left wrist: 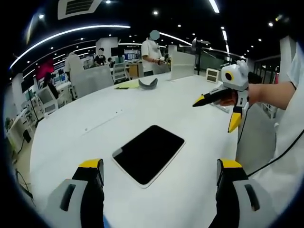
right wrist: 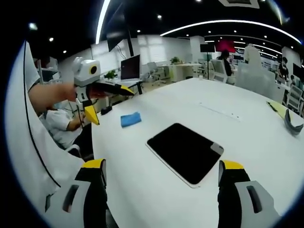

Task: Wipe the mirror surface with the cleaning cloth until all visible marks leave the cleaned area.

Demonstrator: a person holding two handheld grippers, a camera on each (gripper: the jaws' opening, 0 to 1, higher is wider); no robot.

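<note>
My left gripper [left wrist: 160,178] and my right gripper [right wrist: 161,179] both have jaws wide apart, holding nothing. The flat dark rectangular mirror with a white rim [right wrist: 185,151] lies mid-frame on the white table [right wrist: 247,142]; it looks hard, slippery and breakable. The small soft blue cloth [right wrist: 130,119], upper left, looks light; I would pinch its edge. I can read no writing.

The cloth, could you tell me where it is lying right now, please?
In the right gripper view the blue cloth lies flat on the white table, up-left of the dark mirror and apart from it, near the left tongs.
</note>
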